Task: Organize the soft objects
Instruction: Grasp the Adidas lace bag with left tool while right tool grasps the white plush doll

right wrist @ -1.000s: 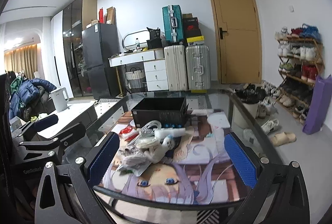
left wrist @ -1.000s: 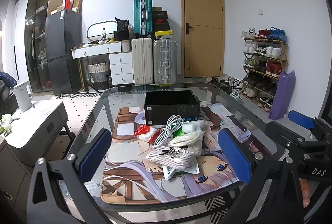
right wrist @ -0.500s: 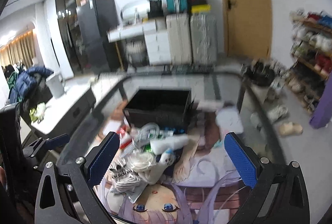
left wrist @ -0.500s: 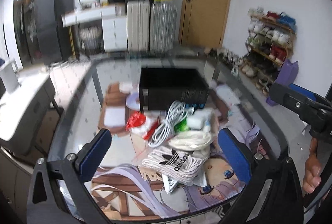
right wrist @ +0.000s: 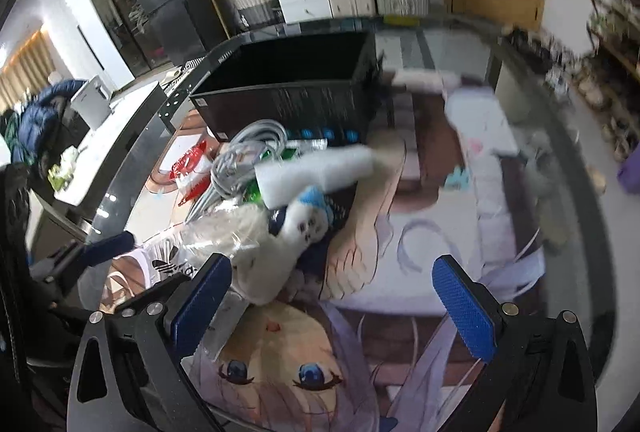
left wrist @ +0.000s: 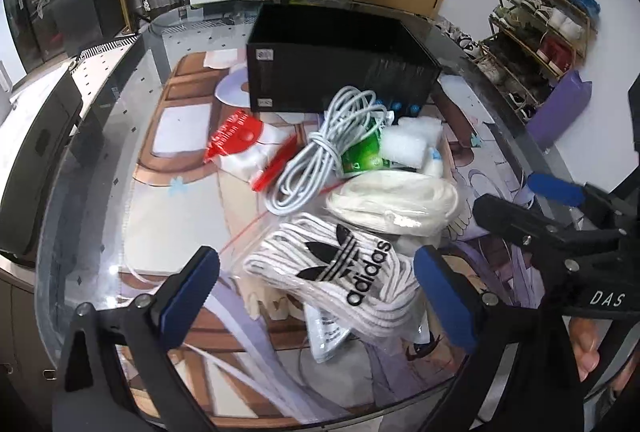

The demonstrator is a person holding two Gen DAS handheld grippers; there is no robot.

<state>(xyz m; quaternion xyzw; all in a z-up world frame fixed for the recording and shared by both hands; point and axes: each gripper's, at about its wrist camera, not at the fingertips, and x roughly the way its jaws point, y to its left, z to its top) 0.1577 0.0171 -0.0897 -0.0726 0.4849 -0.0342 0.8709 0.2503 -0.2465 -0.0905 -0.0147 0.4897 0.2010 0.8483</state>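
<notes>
Left wrist view shows the left gripper [left wrist: 316,296] spread wide above the socks [left wrist: 340,280], a bagged white bundle with a black logo lying near the tabletop's [left wrist: 80,159] near edge; the fingers [left wrist: 192,284] flank it without touching. Just beyond lie a cream bundle [left wrist: 394,203], a coiled cable [left wrist: 320,151], a green packet [left wrist: 362,155] and a red-and-white pack [left wrist: 244,147], all heaped in front of the black box [left wrist: 340,71] toward the far edge. Right wrist view has the right gripper [right wrist: 332,304] also wide, holding nothing, over the printed mat [right wrist: 420,264], with a white plush [right wrist: 288,244] just beside its left finger.
</notes>
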